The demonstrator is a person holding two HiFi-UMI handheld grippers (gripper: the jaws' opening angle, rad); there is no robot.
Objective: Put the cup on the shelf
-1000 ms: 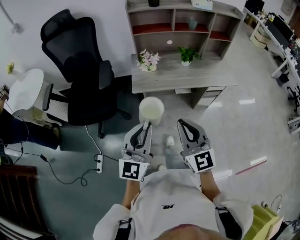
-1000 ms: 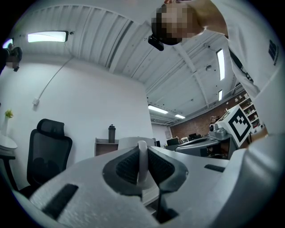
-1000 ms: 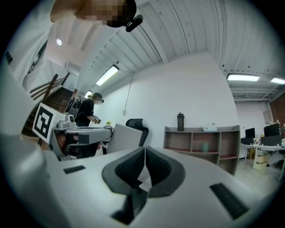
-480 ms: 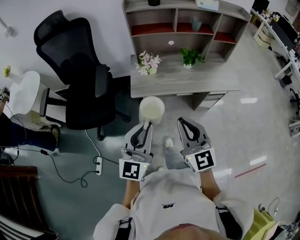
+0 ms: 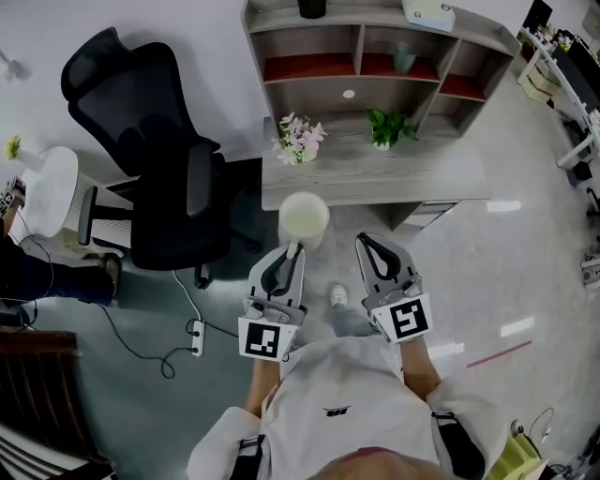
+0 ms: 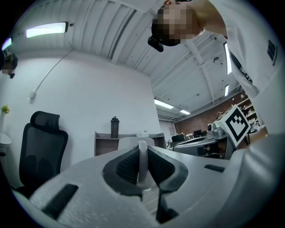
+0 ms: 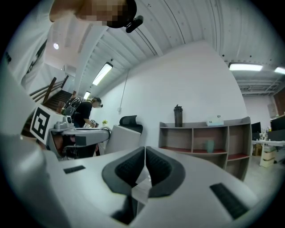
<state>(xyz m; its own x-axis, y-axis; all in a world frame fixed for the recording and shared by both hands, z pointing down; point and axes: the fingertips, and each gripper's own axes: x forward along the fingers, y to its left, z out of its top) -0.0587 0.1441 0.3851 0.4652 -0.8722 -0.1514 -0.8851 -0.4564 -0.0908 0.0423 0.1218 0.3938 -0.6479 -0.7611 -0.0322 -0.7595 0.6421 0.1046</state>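
Observation:
A white cup hangs in front of me over the floor, just short of the desk. My left gripper is shut on its near rim; in the left gripper view the white wall of the cup stands pinched between the dark pads. My right gripper is beside it on the right, shut with nothing in it. The wooden shelf stands against the wall beyond the desk, with open compartments. The right gripper view also shows the cup off to the left.
A grey desk with a flower pot and a green plant lies between me and the shelf. A black office chair stands left. A dark bottle and white box top the shelf; a teal cup sits inside.
The desk and shelf have slid downward and closer in the head view, so I have moved toward them. Both grippers keep their pose, the left still holding the cup.

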